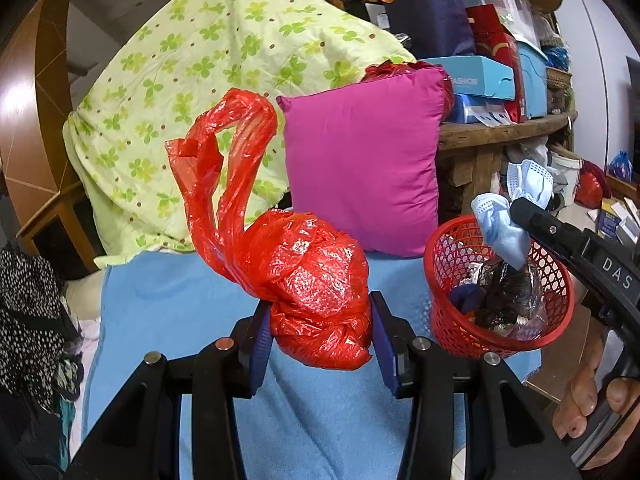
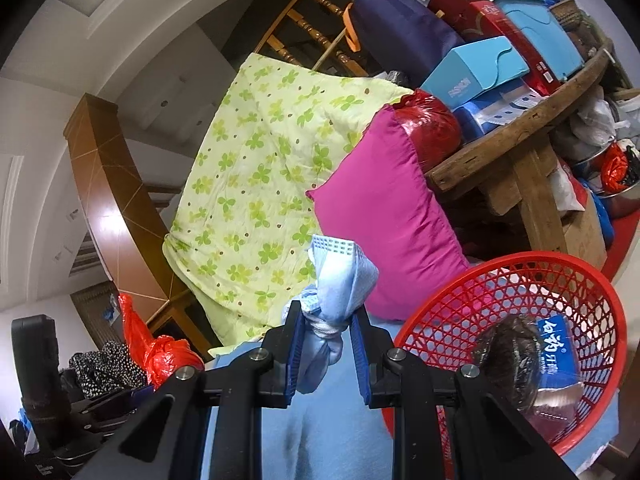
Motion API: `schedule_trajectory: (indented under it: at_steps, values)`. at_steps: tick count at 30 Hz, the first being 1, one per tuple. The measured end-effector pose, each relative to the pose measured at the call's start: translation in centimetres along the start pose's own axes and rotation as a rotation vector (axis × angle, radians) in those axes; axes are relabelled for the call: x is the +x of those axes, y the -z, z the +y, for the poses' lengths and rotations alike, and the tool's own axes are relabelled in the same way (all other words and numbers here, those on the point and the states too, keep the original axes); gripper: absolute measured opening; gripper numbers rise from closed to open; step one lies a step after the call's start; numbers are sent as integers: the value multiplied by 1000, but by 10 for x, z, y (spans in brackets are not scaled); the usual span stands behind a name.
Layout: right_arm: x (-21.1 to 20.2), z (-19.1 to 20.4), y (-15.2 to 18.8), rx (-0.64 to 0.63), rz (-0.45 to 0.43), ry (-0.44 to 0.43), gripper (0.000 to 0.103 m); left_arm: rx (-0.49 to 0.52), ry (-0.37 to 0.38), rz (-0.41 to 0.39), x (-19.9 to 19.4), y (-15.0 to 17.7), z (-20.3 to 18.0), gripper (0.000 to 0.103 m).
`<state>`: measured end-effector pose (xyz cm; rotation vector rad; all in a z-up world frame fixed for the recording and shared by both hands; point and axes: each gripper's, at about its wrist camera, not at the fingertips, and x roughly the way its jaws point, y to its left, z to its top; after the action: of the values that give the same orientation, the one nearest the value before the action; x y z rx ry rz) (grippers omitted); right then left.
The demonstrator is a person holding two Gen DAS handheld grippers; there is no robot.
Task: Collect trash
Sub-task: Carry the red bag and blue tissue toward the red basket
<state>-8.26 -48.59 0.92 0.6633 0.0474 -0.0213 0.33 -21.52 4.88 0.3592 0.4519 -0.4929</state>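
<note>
Red plastic bag (image 1: 316, 292), knotted, is clamped in the left gripper (image 1: 320, 336) above the blue sheet (image 1: 168, 304). Right gripper (image 2: 326, 344) pinches a crumpled blue face mask (image 2: 336, 284) beside the red basket (image 2: 500, 276). Step: carrying. Next: centre each item over the basket, then release.

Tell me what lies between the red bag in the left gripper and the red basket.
Nothing but bare light blue cloth. In the left wrist view, the red plastic bag in the left gripper and the red mesh basket have only that cloth between them.
</note>
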Motion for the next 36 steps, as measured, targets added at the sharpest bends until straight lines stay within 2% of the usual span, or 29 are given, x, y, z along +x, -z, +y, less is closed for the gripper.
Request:
schedule_trajectory:
  at_steps: [36]
  values:
    - [-39,-46,-14,83,-63,60,25,114,30,-25,9,-14,-55,48]
